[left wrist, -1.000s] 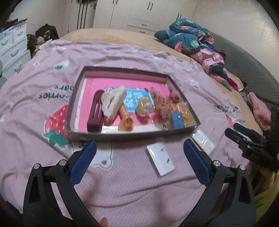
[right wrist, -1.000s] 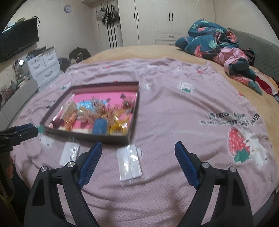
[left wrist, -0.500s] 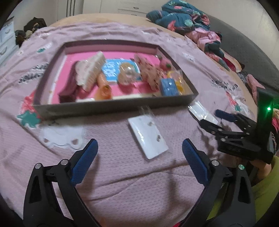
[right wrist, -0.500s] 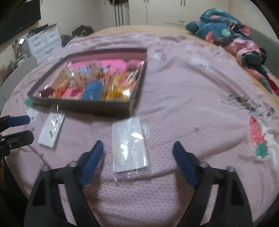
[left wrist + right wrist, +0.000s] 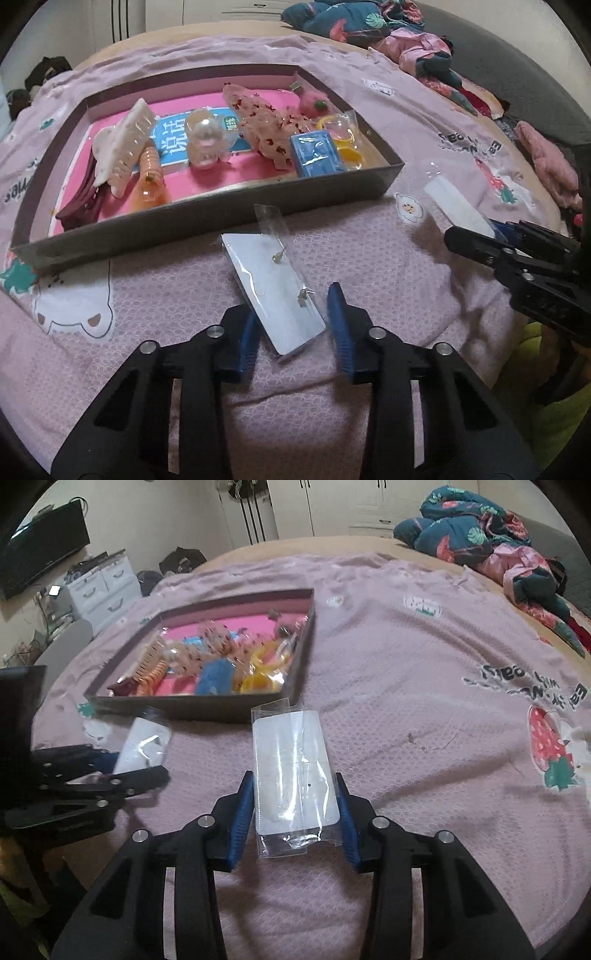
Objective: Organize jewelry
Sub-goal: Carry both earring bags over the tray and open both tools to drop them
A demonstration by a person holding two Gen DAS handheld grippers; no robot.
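A shallow grey box point(image 5: 207, 218) with a pink floor lies on the bed and holds hair clips, a blue packet and other trinkets; it also shows in the right wrist view point(image 5: 207, 709). My left gripper point(image 5: 293, 325) straddles a white earring card in a clear sleeve point(image 5: 273, 284), its blue pads close to both sides of the card's near end. My right gripper point(image 5: 295, 812) straddles a second sleeved white card point(image 5: 291, 768) the same way, pads at its edges. Both cards lie flat on the pink bedspread.
The pink strawberry-print bedspread point(image 5: 424, 701) covers the bed. Crumpled clothes point(image 5: 487, 542) lie at the far right. Drawers point(image 5: 103, 587) and a TV point(image 5: 40, 546) stand at the left. The other gripper point(image 5: 524, 266) shows at the right of the left wrist view.
Both grippers moved forward and down over the two cards. Their jaws narrowed from wide open to just the cards' width.
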